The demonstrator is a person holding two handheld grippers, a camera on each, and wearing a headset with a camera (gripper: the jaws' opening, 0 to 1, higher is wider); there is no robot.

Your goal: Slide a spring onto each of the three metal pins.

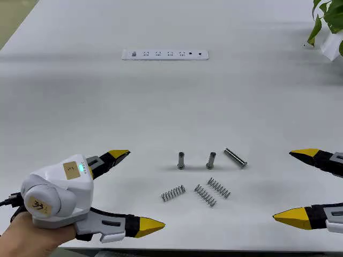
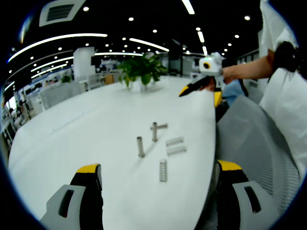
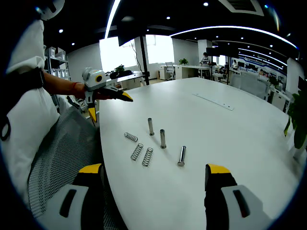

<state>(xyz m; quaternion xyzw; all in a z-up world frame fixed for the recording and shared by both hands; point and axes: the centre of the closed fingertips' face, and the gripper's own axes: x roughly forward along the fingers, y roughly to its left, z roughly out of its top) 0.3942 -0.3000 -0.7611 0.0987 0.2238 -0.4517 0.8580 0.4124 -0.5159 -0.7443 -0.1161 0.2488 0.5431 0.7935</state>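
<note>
Three metal pins sit on the white table (image 1: 161, 107): the left pin (image 1: 181, 160) and the middle pin (image 1: 211, 159) stand upright, while the right pin (image 1: 235, 157) lies on its side. Just in front of them we see three loose springs, none on a pin: the left spring (image 1: 173, 193), the middle spring (image 1: 205, 195) and the right spring (image 1: 219, 187) (these last two lie close together). We hold the left gripper (image 1: 136, 190) left of the parts and the right gripper (image 1: 284, 184) to their right, each with jaws spread wide, holding nothing. A power strip (image 1: 165, 54) lies farther back, and a plant (image 1: 328, 21) stands at the far right.
</note>
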